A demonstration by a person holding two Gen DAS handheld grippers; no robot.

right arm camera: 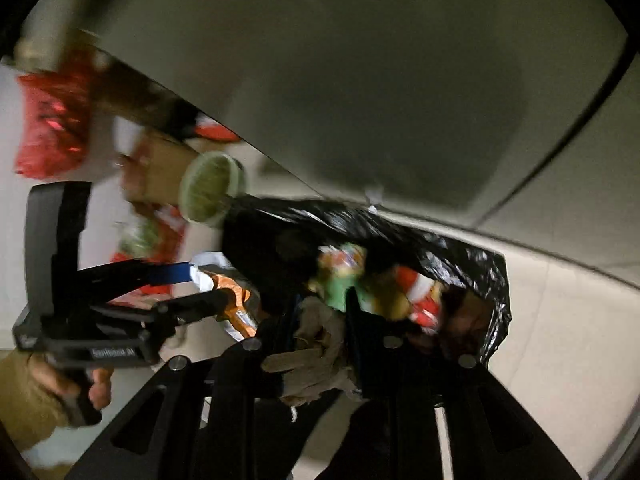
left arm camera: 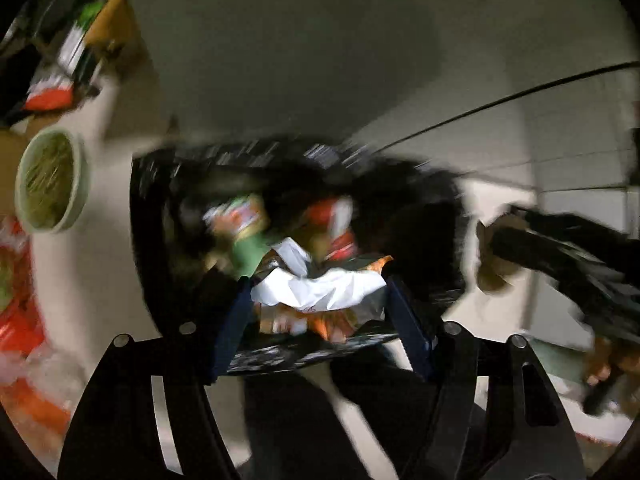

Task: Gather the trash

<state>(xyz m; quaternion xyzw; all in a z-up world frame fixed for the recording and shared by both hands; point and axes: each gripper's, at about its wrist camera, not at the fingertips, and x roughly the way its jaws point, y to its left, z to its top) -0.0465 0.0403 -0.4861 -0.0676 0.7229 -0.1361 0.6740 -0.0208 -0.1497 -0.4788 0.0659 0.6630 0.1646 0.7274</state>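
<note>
Black plastic trash bag [right arm camera: 472,264] is lying open on the floor, holding wrappers. Left gripper [left arm camera: 316,300] is clamping a white-orange wrapper [left arm camera: 320,288] above its mouth. Right gripper [right arm camera: 316,344], jaws apart, is holding crumpled brown paper [right arm camera: 316,356] loosely. Printing is too blurred to read.

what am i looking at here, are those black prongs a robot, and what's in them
No robot: a person holds a hand-held claw in each hand, each with a camera looking along its prongs. The left view shows the left claw clasping a white and orange wrapper over a black trash bag already holding snack packets. The right view shows the right claw with crumpled brown paper between its prongs over the same bag; whether it is gripped is unclear. A green bowl and red packets lie on the pale floor nearby.
</note>
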